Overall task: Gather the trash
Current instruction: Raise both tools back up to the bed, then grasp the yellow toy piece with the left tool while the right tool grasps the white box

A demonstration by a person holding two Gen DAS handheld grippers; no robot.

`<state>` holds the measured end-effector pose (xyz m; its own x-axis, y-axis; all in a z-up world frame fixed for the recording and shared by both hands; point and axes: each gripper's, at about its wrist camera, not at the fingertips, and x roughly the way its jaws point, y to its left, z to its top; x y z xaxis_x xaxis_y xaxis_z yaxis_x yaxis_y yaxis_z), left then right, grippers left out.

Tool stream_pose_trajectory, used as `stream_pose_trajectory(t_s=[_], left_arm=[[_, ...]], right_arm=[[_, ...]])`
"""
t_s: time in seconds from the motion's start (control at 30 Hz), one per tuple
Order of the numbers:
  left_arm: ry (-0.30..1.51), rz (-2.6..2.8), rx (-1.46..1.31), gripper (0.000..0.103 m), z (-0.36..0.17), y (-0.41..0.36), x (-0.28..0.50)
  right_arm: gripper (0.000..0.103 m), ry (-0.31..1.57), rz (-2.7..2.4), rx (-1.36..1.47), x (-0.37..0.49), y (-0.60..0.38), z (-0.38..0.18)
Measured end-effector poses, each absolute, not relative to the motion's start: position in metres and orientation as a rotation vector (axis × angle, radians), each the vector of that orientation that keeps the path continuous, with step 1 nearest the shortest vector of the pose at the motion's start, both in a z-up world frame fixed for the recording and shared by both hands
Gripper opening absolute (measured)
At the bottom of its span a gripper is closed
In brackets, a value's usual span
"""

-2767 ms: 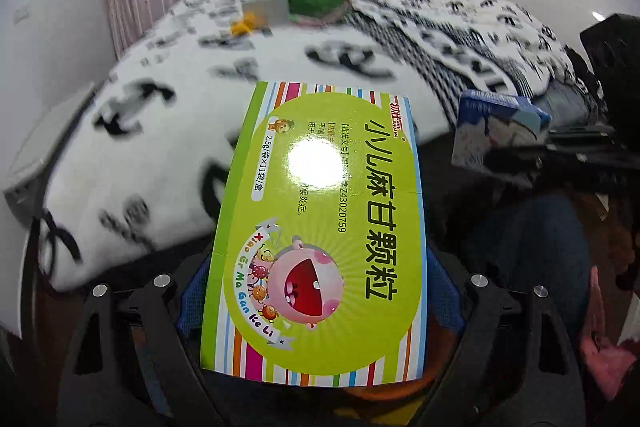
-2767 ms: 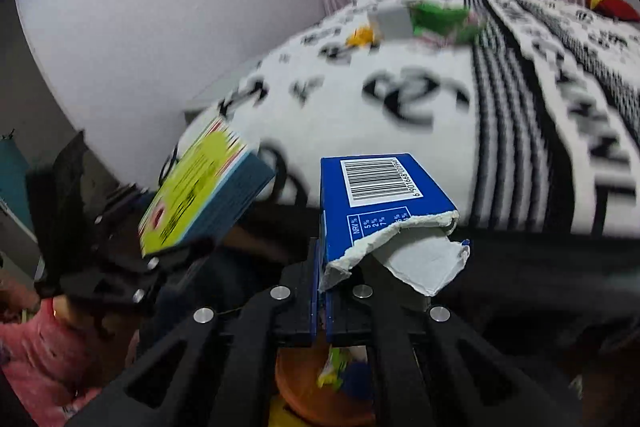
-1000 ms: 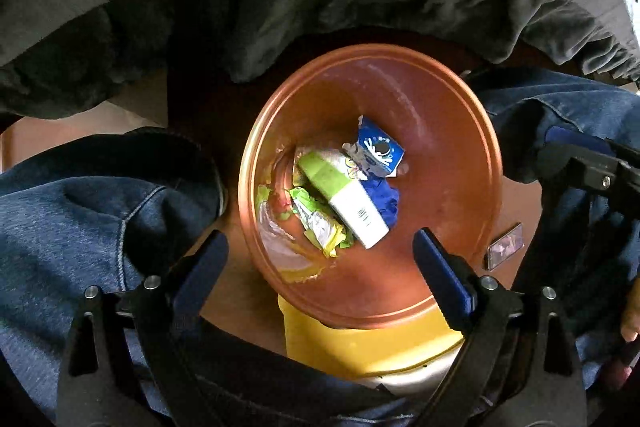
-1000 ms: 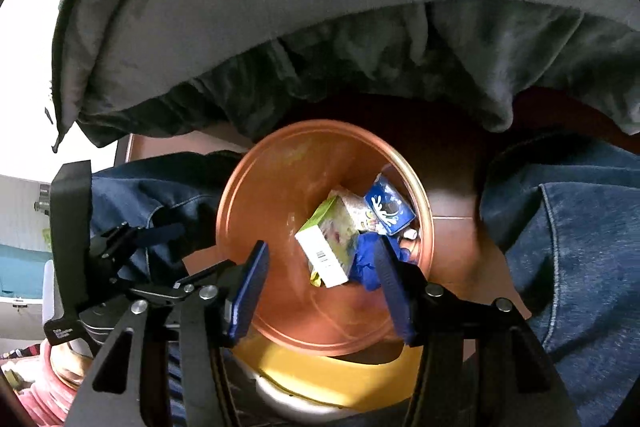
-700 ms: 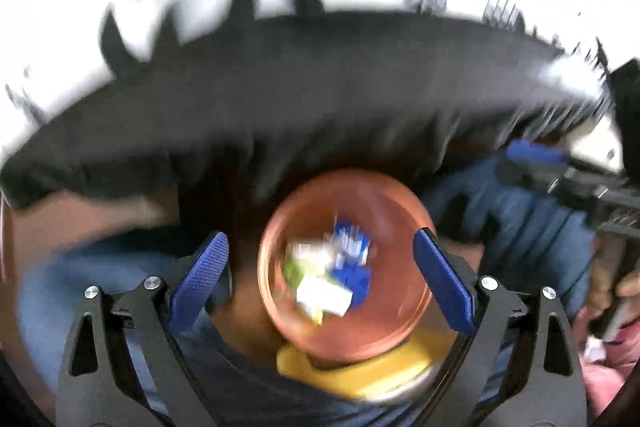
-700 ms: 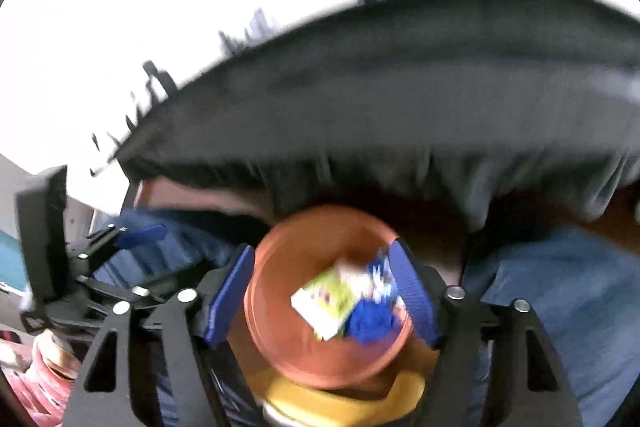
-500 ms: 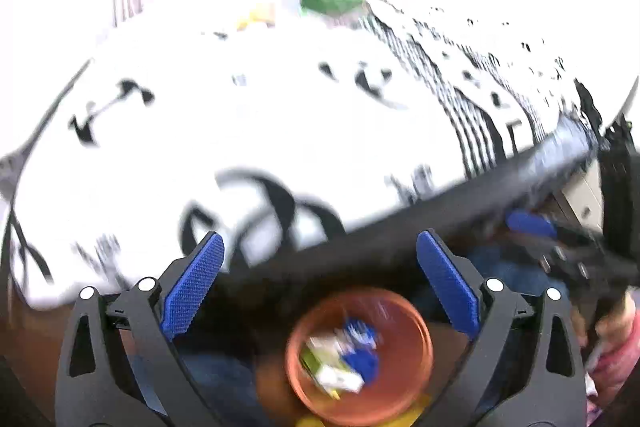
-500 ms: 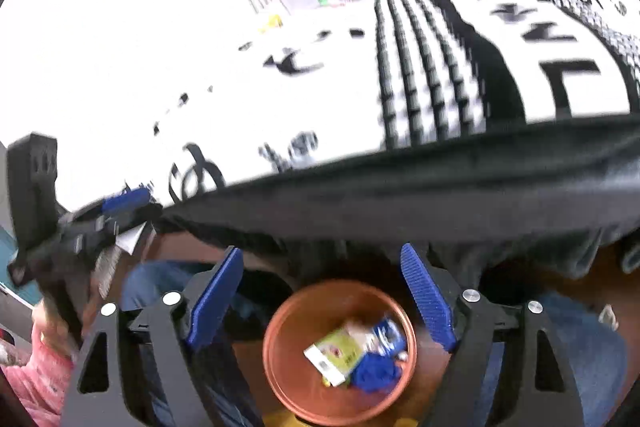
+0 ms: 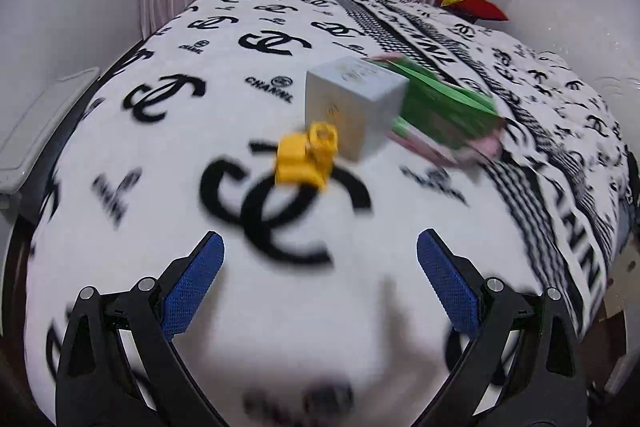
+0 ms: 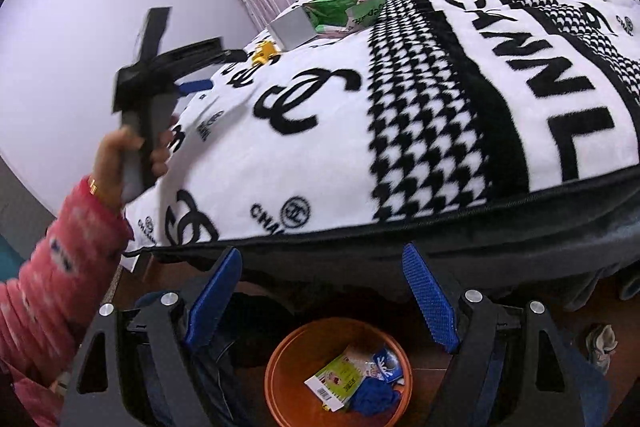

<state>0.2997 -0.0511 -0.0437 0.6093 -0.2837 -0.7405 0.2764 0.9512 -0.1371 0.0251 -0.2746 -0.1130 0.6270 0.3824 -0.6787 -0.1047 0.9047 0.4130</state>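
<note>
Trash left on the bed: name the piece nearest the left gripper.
The small yellow piece. It lies closest in front of the open left gripper, with the pale grey box just behind it and the green packet farther off beside that box.

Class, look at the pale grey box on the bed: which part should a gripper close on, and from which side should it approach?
Grip the grey box across its two upright side faces, approaching from the bed's near edge. It stands upright; its far side touches the green packet.
</note>
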Motion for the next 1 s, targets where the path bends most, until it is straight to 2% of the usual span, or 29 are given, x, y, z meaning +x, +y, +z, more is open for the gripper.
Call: stream_pose_trajectory(t_s=[0.23,0.3,0.33,0.37,0.4,0.43,0.73,1.0], left_arm=[[0.885,-0.277,0.001,0.094,-0.055,-0.056,0.359],[0.890,-0.281,-0.009,0.090,-0.056,-0.055,0.367],[0.891,-0.281,-0.002,0.082,-0.057,-0.056,0.370],[0.895,-0.280,0.008,0.054,-0.057,-0.057,0.371],[0.909,-0.278,0.025,0.042,-0.059,-0.058,0.373],[0.917,-0.298,0.022,0.039,-0.060,-0.058,0.372],[0.855,-0.302,0.056,0.039,-0.047,-0.041,0.319],[0.822,-0.235,-0.002,0.039,-0.037,0.007,0.240]], right_arm=[[0.081,0.859,0.277,0.344,0.044,-0.280,-0.112],[0.081,0.861,0.279,0.342,0.049,-0.280,-0.112],[0.081,0.862,0.282,0.341,0.052,-0.279,-0.112],[0.081,0.863,0.283,0.341,0.055,-0.279,-0.111],[0.081,0.863,0.286,0.341,0.057,-0.278,-0.111],[0.081,0.861,0.289,0.341,0.059,-0.277,-0.110],[0.081,0.773,0.334,0.296,0.089,-0.264,-0.076],[0.081,0.651,0.410,0.172,0.180,-0.223,-0.037]])
